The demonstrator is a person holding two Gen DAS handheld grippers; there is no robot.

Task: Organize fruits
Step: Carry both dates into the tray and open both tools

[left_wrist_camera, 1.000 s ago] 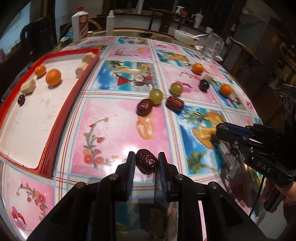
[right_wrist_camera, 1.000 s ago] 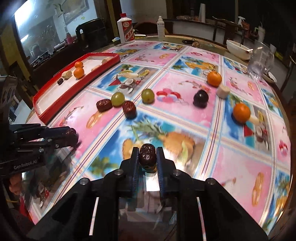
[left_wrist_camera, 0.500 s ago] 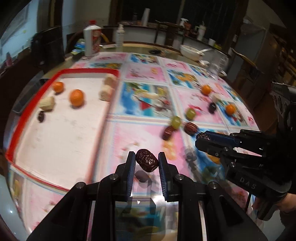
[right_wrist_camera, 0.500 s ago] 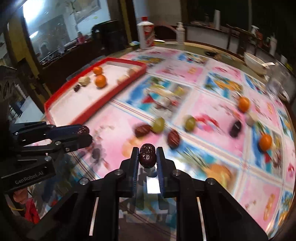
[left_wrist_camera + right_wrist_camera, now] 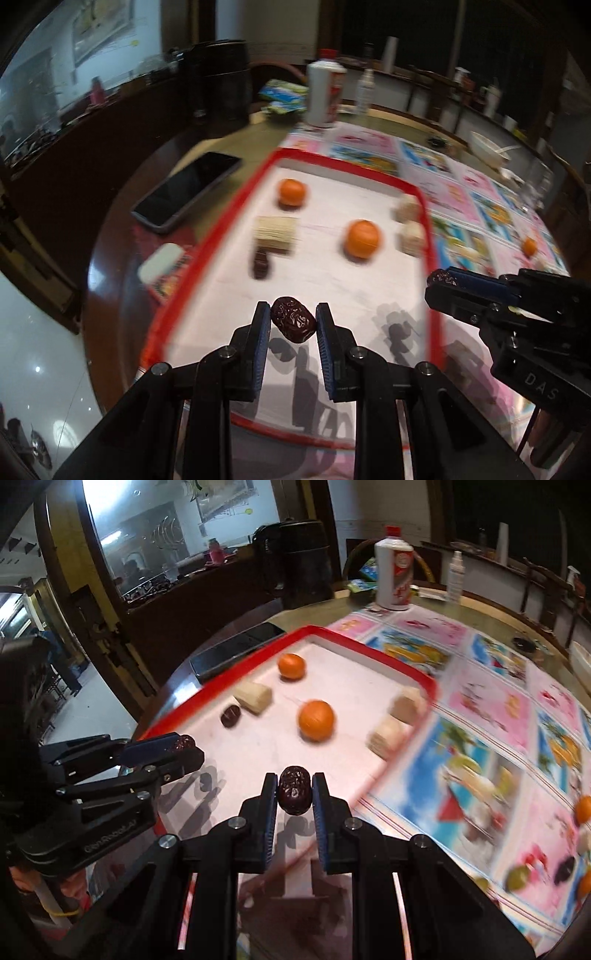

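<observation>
left wrist: red tray [image 5: 424, 218] holds 2 oranges [image 5: 362, 238]; both tools [image 5: 291, 325] [image 5: 294, 794] grip dates [image 5: 293, 324].

A phone [image 5: 184, 192] lies left of the tray [image 5: 207, 243].

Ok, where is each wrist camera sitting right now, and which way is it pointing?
Left wrist: behind the left gripper, looking over the red-rimmed white tray; its fingers pinch a wrinkled dark red date; the right gripper shows at right.
Right wrist: behind the right gripper, facing the tray's near right edge; it holds a second date; the left gripper shows at left.
Shared: tray, two oranges, black phone, white bottle.
</observation>
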